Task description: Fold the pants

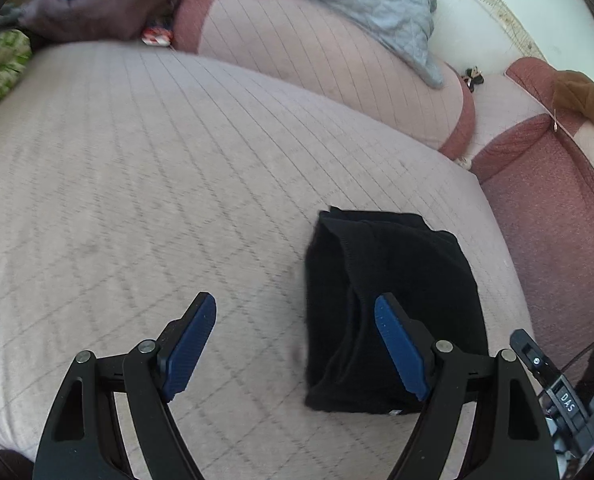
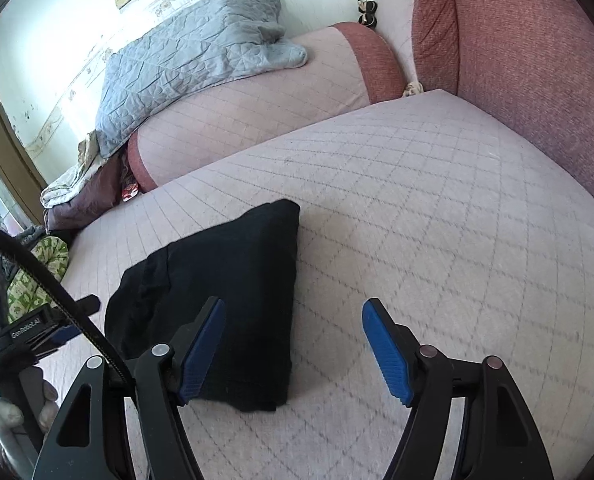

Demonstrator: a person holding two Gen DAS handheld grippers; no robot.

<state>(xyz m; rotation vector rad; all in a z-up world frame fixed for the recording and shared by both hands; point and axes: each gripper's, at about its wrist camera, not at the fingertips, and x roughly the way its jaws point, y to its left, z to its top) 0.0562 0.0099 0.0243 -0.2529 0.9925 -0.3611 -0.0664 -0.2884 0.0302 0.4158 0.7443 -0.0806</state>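
Black pants (image 1: 393, 300) lie folded into a compact rectangle on the quilted pink seat cushion (image 1: 137, 180). In the right wrist view the pants (image 2: 225, 288) lie left of centre. My left gripper (image 1: 297, 344) is open and empty, hovering above the cushion at the pants' left edge; its right finger overlaps the cloth in the image. My right gripper (image 2: 293, 348) is open and empty, above the pants' right edge. The right gripper's body also shows at the lower right of the left wrist view (image 1: 557, 392).
A pink back cushion (image 1: 317, 64) with a grey quilted blanket (image 1: 357, 4) over it stands behind the seat. A reddish armrest (image 2: 537, 60) rises on the right. Green patterned cloth (image 2: 37, 276) and other fabric lie at the far left end.
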